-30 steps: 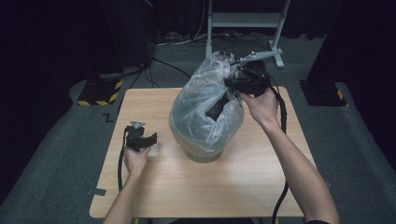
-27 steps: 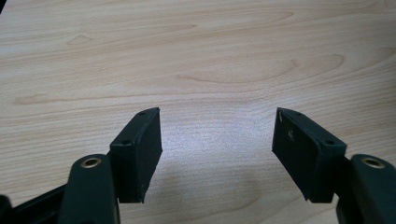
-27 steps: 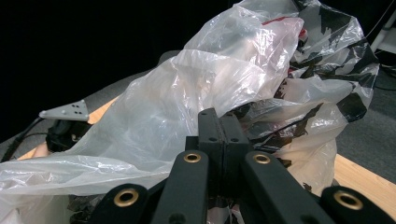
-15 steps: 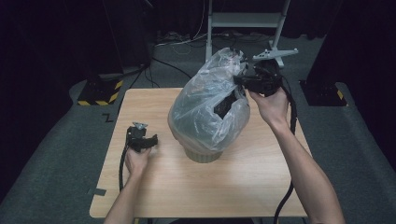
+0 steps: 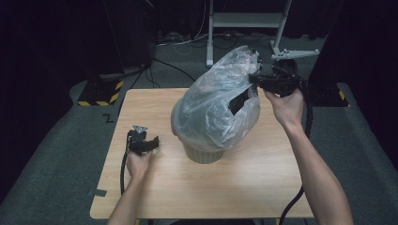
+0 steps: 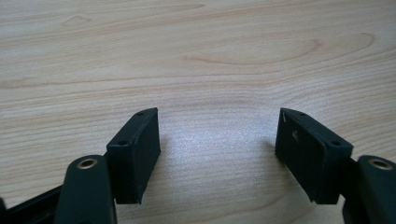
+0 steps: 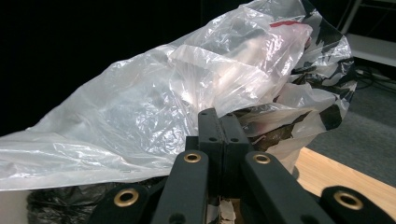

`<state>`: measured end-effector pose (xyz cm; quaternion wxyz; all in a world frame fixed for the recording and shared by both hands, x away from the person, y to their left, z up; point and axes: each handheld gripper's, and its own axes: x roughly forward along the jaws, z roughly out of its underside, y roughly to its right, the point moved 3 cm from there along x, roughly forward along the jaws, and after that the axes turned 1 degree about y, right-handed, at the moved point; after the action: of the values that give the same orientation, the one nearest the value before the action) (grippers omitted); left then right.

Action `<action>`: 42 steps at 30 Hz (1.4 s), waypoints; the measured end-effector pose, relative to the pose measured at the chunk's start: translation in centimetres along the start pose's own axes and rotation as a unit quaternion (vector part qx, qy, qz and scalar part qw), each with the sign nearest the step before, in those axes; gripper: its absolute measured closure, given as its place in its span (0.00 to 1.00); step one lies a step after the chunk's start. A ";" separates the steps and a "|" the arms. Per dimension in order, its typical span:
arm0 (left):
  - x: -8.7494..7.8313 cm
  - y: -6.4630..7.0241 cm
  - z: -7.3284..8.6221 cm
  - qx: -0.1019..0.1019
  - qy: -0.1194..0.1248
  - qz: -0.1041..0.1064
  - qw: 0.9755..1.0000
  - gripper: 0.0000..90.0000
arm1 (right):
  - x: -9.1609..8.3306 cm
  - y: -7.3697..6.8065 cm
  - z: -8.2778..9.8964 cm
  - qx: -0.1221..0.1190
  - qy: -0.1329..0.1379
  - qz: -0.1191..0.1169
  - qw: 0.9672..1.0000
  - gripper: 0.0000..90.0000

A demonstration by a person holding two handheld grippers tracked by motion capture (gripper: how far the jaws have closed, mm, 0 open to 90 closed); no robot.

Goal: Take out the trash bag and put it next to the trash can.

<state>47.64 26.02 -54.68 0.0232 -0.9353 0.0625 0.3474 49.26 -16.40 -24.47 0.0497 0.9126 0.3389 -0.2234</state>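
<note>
A clear plastic bag (image 5: pixel 213 105) bulges over a beige ribbed bin (image 5: pixel 204 153) standing in the middle of the wooden table (image 5: pixel 253 187). My right gripper (image 5: pixel 256 79) is shut on the bag's upper right edge and holds it stretched up and to the right. In the right gripper view the closed jaws pinch the crumpled plastic bag (image 7: pixel 187 98), with dark stuff showing inside it. My left gripper (image 5: pixel 151 143) rests low on the table at the left, away from the bin. Its jaws stand wide apart over bare wood, the left gripper (image 6: pixel 217 140) holding nothing.
A grey metal stand (image 5: pixel 244 23) stands on the floor behind the table. A yellow-and-black striped base (image 5: pixel 98 96) sits at the far left on the grey carpet, with cables beside it. Cables trail from both grippers off the table's near edge.
My right gripper has pulled the bag's edge farther up and to the right, stretching the plastic. The left gripper has stayed on the table.
</note>
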 end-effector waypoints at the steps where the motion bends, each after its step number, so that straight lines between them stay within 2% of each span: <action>1: 0.0 0.0 0.0 0.000 0.000 0.000 1.000 0.34 | -0.2 0.2 0.0 -0.001 0.001 0.003 1.000 1.00; 17: 0.0 0.0 0.0 0.000 0.000 -0.001 1.000 0.34 | -2.9 2.7 1.0 0.015 0.002 0.042 0.999 1.00; 25: 0.0 0.0 0.0 0.000 0.000 -0.002 1.000 0.34 | -3.6 4.1 2.3 0.030 0.000 0.053 0.998 1.00; 34: 0.0 0.0 0.0 0.001 0.000 -0.001 1.000 0.33 | -4.9 5.0 2.8 0.027 -0.001 0.076 0.997 1.00; 42: 0.0 0.1 0.0 0.003 0.000 -0.002 1.000 0.33 | -5.4 6.3 4.0 0.033 -0.012 0.093 0.995 1.00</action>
<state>47.61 25.95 -54.68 0.0262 -0.9355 0.0618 0.3469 48.15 -25.39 -26.09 0.0439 0.9385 0.2445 -0.2399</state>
